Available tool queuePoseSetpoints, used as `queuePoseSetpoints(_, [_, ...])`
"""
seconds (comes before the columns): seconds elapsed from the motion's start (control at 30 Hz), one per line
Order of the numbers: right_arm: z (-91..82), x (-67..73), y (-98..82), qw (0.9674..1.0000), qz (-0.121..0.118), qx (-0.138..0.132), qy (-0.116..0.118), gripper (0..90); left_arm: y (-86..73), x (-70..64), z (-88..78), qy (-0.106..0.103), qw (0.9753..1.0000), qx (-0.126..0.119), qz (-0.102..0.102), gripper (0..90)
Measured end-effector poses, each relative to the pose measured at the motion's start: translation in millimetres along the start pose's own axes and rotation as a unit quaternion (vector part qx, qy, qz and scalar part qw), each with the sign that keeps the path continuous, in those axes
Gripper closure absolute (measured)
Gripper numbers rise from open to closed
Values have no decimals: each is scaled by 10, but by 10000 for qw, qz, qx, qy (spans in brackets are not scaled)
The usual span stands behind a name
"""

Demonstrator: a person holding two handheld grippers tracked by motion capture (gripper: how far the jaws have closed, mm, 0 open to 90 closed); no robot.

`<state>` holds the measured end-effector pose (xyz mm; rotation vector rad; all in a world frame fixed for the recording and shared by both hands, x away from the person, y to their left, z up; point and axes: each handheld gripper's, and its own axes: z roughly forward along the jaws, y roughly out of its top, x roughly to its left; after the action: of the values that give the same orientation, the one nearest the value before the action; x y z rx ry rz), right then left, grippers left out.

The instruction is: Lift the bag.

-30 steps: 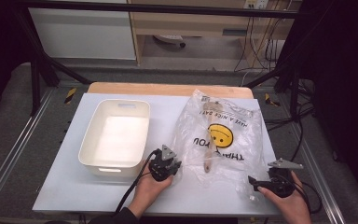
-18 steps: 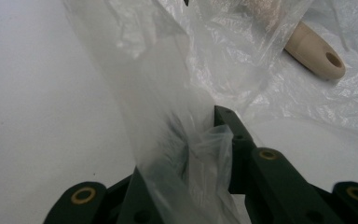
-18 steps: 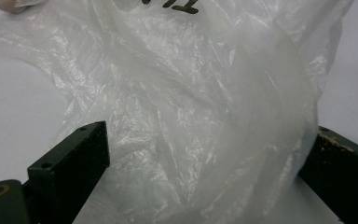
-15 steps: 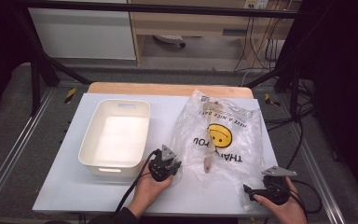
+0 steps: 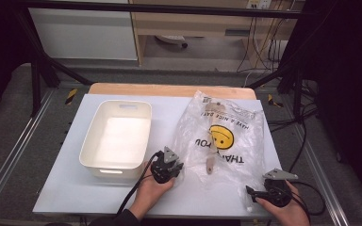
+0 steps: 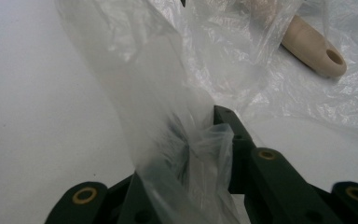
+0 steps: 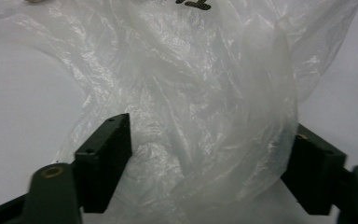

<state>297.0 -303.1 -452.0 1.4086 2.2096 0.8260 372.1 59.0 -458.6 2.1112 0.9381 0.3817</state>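
A clear plastic bag (image 5: 226, 136) with a yellow smiley face lies crumpled on the white table (image 5: 61, 188). A wooden utensil (image 5: 210, 160) is inside it. My left gripper (image 5: 179, 167) is at the bag's left edge and is shut on a bunched fold of the bag (image 6: 168, 70). The utensil's handle end (image 6: 314, 49) lies farther off under the film. My right gripper (image 5: 250, 193) is at the bag's near right corner. Its jaws have just been closing and still stand apart, with loose plastic (image 7: 191, 70) bulging in the right gripper (image 7: 209, 135).
A white plastic tub (image 5: 89, 155) stands just left of my left hand. A wooden board edge (image 5: 169, 89) runs along the table's far side. Metal rails flank the table, and cables (image 5: 306, 141) hang off to the right.
My right gripper has shifted a little left and toward the near edge, onto the bag's corner. The left gripper and the bag have kept still.
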Motion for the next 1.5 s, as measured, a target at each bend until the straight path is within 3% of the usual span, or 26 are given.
queuePoseSetpoints(0.5, [-7,88,43,9984,-400,-63,390,789,-9,-11,-2,4,10000,-23,53,785])
queuePoseSetpoints(0.7, [13,84,61,9980,-362,-67,513,890,-11,-14,-4,-21,10000,-26,53,803])
queuePoseSetpoints(0.93, [30,50,94,9968,-286,-87,737,900,5,-16,-5,-190,9998,12,-36,890])
queuePoseSetpoints(1.07, [42,75,170,9958,-383,-78,827,900,49,-39,-25,-346,9994,11,-86,900])
queuePoseSetpoints(1.27, [23,114,376,9941,-397,-281,969,900,206,-74,-138,-564,9984,-65,-81,900])
queuePoseSetpoints(1.5, [53,232,624,9909,-595,-540,1083,900,401,-24,-250,-775,9967,-143,-184,900])
